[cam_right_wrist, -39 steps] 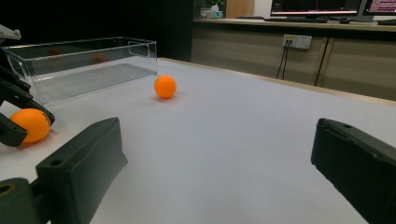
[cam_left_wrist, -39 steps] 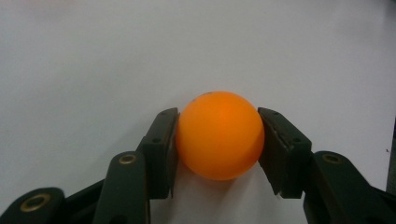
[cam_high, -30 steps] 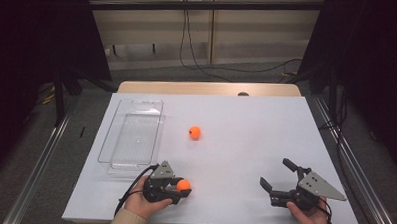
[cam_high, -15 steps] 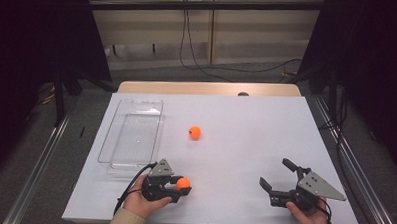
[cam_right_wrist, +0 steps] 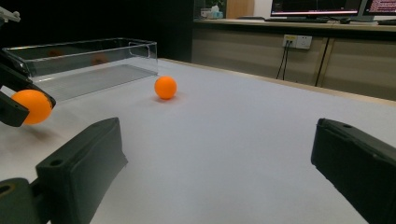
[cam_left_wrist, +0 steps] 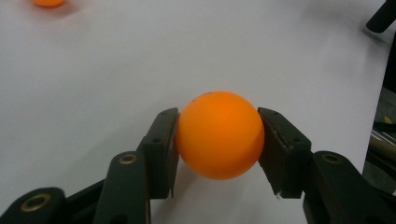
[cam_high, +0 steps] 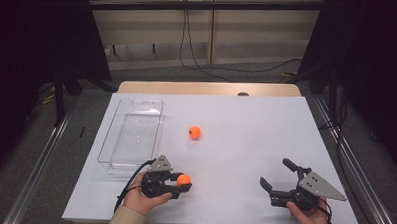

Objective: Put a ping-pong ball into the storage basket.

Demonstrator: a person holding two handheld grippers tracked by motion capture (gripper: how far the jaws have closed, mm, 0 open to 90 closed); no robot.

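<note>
At the near edge of the white desk (cam_high: 246, 128), we see the person's left hand (cam_high: 138, 200) resting low with the left gripper (cam_high: 180, 183) pointing toward the desk's middle, while the right hand (cam_high: 307, 218) sits at the near right corner, its right gripper (cam_high: 277, 172) aimed up and to the left across the desk. The left fingers (cam_left_wrist: 161, 144) are clamped from either side on an orange ping-pong ball (cam_left_wrist: 219, 134), which bulges between the two black pads just above the desk surface; in the high view that held ball sits at the gripper's tip, near the front left of the desk. The right fingers (cam_right_wrist: 81, 163) stand wide apart with nothing between them, only bare desk. A second orange ball (cam_high: 195, 132) lies loose near the centre of the desk, well apart from both grippers and just to the right of the clear plastic tray (cam_high: 114, 154), which runs along the left side. Against the frames from a second and half a second earlier, we find almost nothing altered: both hands hold their places, the left grip on the ball is unchanged, and the loose ball and tray lie where they were.
</note>
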